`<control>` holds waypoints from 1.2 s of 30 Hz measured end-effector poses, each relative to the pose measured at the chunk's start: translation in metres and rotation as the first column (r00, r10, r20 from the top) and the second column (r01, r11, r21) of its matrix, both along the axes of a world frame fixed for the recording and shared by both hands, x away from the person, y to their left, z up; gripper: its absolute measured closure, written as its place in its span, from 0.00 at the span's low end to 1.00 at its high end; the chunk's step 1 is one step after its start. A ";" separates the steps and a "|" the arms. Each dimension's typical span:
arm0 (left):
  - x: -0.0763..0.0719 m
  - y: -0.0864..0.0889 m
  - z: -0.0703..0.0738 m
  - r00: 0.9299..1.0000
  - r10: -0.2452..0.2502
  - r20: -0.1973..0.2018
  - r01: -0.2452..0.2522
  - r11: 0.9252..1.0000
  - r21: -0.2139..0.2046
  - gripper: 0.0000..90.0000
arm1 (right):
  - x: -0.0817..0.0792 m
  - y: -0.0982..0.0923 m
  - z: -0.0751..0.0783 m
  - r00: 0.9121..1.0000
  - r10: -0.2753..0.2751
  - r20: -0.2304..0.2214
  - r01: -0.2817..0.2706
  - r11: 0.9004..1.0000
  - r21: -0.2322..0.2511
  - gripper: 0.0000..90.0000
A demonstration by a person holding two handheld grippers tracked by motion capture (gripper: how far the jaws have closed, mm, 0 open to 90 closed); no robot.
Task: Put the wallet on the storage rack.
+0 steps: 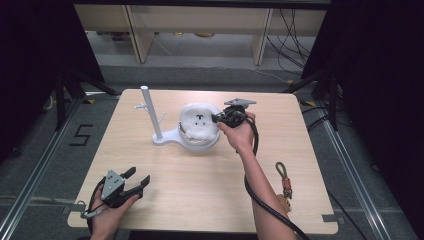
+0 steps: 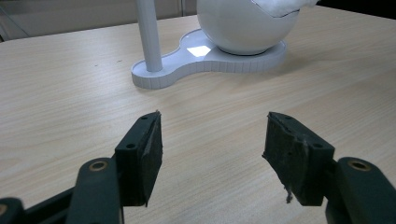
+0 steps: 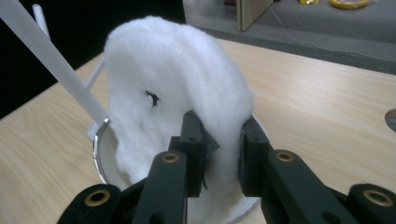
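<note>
Left gripper (image 1: 134, 183) sits near the table's (image 1: 200, 175) front-left corner in our left hand (image 1: 107, 212), jaws wide apart with nothing between them; in the left gripper view we see bare wood between the pads (image 2: 152, 154), and the white stand (image 2: 205, 60) well ahead. That stand lies toward the table's back edge, left of centre: an upright white pole (image 1: 151, 112) with short side pegs on a flat base, and a round white bowl (image 1: 200, 137) on the same base just right of the pole. White fluffy cloth (image 1: 197, 122), with a small black mark on it, lies in the bowl and stands up above its rim. Right gripper (image 1: 216, 118) comes in from the bowl's right side, jaws nearly closed and pinching a fold of the cloth (image 3: 187, 93); in the right gripper view both pads press on the fabric. Near the table's front-right corner we see a small strap with a clip (image 1: 284, 180), well apart from everything else.
</note>
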State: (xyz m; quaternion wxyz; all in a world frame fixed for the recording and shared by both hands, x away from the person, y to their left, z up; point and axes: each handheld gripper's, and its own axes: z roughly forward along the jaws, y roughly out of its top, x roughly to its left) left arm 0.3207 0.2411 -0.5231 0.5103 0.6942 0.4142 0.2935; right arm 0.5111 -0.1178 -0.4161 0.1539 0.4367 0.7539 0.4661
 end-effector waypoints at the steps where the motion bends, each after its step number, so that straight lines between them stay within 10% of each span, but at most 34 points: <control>1: -0.001 0.000 0.000 1.000 0.003 -0.004 -0.003 1.000 0.004 0.41 | 0.000 0.001 -0.002 1.000 -0.008 -0.002 0.008 1.000 -0.005 0.85; 12: 0.001 0.000 0.000 1.000 -0.007 0.009 0.007 1.000 -0.002 0.40 | 0.001 0.010 -0.001 0.999 -0.035 0.006 0.035 0.992 -0.124 0.82; 26: -0.001 0.001 0.000 1.000 0.005 -0.005 -0.005 1.000 -0.003 0.40 | -0.006 0.002 0.006 0.995 -0.056 -0.079 0.052 0.997 -0.049 0.41; 36: 0.000 0.001 0.000 1.000 -0.004 -0.013 0.004 1.000 0.002 0.41 | -0.034 -0.045 0.010 0.984 -0.110 -0.137 0.095 0.989 -0.111 0.33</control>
